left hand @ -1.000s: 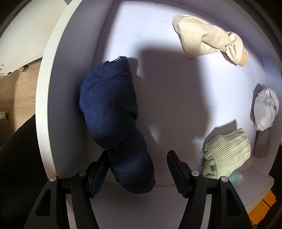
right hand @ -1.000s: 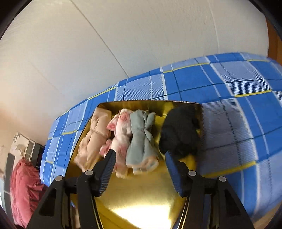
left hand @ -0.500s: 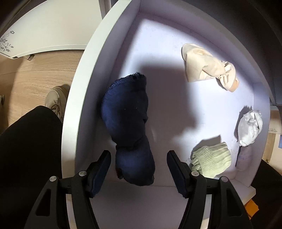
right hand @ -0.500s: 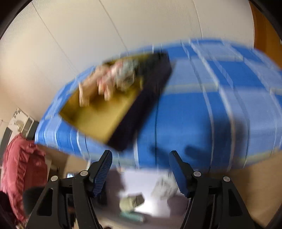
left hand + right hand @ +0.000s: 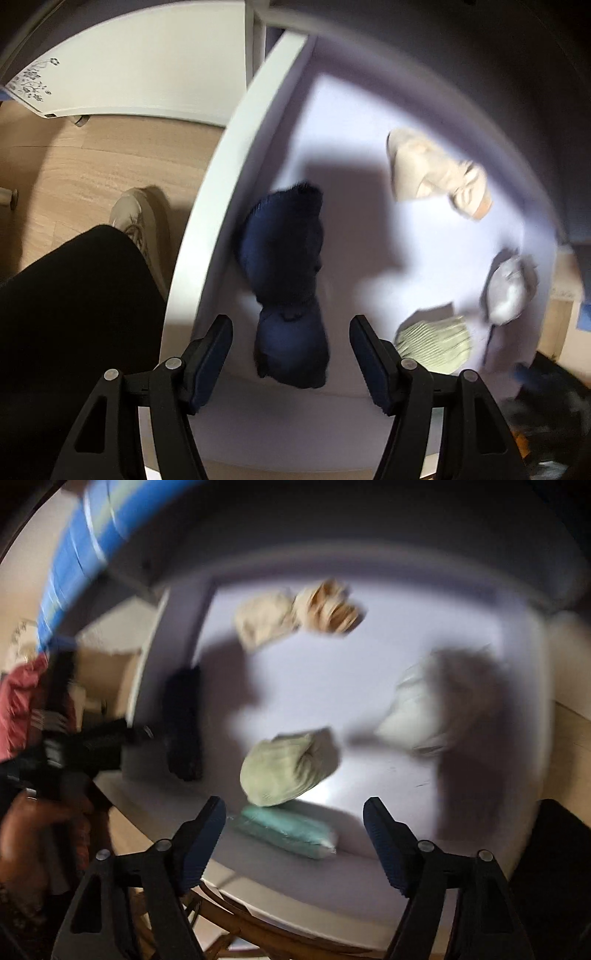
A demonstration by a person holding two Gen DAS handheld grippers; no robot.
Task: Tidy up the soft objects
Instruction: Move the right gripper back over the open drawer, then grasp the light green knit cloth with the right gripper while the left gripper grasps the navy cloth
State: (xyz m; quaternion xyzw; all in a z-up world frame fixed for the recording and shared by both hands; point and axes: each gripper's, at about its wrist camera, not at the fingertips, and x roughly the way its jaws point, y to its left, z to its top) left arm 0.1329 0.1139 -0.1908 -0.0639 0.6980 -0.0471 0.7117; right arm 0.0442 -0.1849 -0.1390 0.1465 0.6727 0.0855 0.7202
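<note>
Five soft bundles lay in the white drawer (image 5: 236,155), counted across both views. The navy bundle (image 5: 286,291), dark and fuzzy with a lacy far end, lay lengthwise against the drawer's left wall, reaching to the near edge. A cream bundle (image 5: 432,173), knotted at one end, sat toward the far right corner. A pale green ribbed bundle (image 5: 436,341) rested near the front right, and a white crumpled bundle (image 5: 508,291) lay just beyond it against the right wall. In the right wrist view a fifth, a flat teal bundle (image 5: 286,829), lay along the near edge, touching the pale green one (image 5: 286,768); the cream one (image 5: 295,614), the white one (image 5: 413,709) and the navy one (image 5: 184,723) showed there too, all blurred.

The left gripper (image 5: 291,360) hung above the near end of the navy bundle with its jaws spread wide, gripping nothing. The right gripper (image 5: 294,843) hovered over the drawer's near edge, jaws likewise wide apart and empty.

Beside the drawer's left wall showed a wooden floor (image 5: 74,166), a beige shoe (image 5: 135,214) and a black-clad leg (image 5: 74,314).
</note>
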